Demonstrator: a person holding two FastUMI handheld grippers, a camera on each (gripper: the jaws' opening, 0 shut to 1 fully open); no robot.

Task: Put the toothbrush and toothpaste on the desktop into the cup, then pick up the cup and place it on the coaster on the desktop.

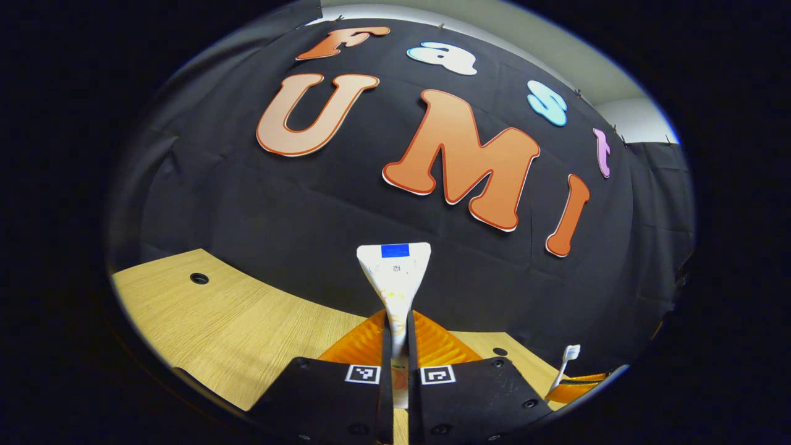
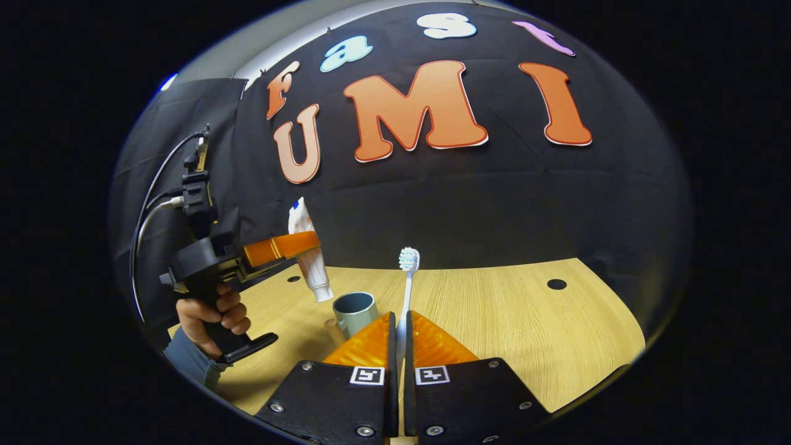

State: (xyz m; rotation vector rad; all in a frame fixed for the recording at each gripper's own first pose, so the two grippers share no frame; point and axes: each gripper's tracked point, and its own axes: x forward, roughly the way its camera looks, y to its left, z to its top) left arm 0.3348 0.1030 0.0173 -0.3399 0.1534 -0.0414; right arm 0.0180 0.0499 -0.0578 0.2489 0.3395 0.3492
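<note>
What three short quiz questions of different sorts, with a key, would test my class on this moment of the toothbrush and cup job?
1. True or false: the toothpaste is already in the cup.
2. Which item does the right tool grip? A) toothbrush B) cup C) coaster
3. Fill in: the cup stands on the ____.

Key
1. False: the left tool holds it in the air, above and beside the cup.
2. A
3. Desk, its mouth open upward.
</note>
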